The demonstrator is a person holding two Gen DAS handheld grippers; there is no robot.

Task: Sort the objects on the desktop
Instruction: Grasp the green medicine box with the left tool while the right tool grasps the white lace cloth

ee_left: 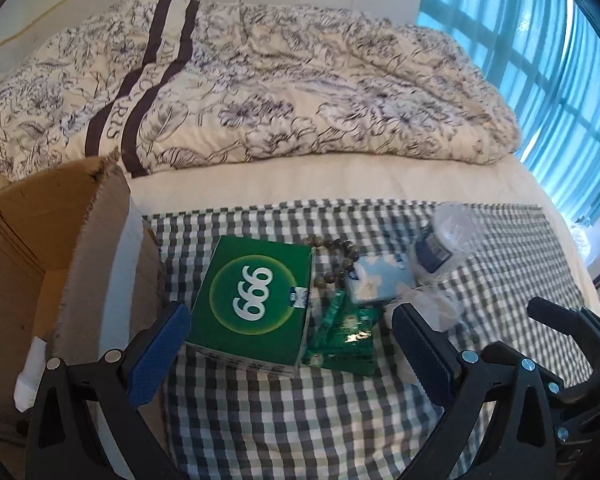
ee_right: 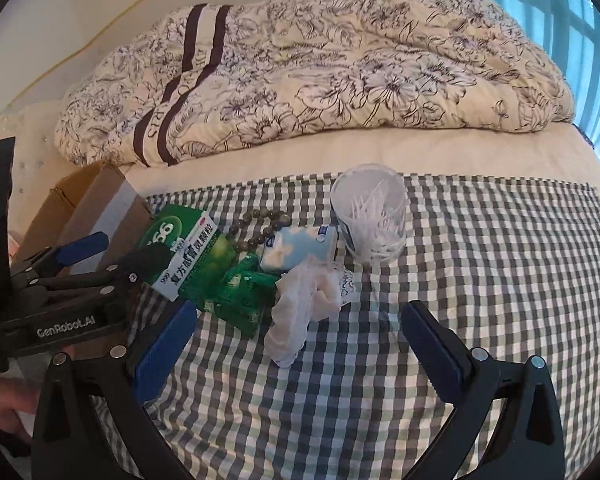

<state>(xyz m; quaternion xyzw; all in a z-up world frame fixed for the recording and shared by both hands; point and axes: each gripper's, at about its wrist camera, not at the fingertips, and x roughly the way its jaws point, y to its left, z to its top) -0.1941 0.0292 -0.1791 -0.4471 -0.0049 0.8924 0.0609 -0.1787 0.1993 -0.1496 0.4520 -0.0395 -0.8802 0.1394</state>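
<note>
- At the far left sits an open cardboard box [ee_left: 40,240] on the bed, just beside the checked cloth [ee_left: 300,420]. Something white shows at its near corner, but I cannot tell whether any sorted item is inside.
- My left gripper [ee_left: 296,340] hangs low over the cloth with its jaws wide apart, holding nothing. The green medicine box [ee_left: 256,300] lies between them, nearer the left finger.
- Just right of that box lie green sachets [ee_left: 344,332], touching it, with a string of dark beads [ee_left: 332,256] behind them.
- Next come a pale blue tissue pack [ee_left: 380,280] and a crumpled bit of white lace [ee_right: 300,304], bunched close together.
- Further right stands a clear cup of white picks [ee_right: 370,220], upright.
- My right gripper [ee_right: 300,344] is also spread open and empty, with the lace nearest it.
- Judging by this, sorting has barely begun: every item I can see is on the cloth, and all must go into the box.
</note>
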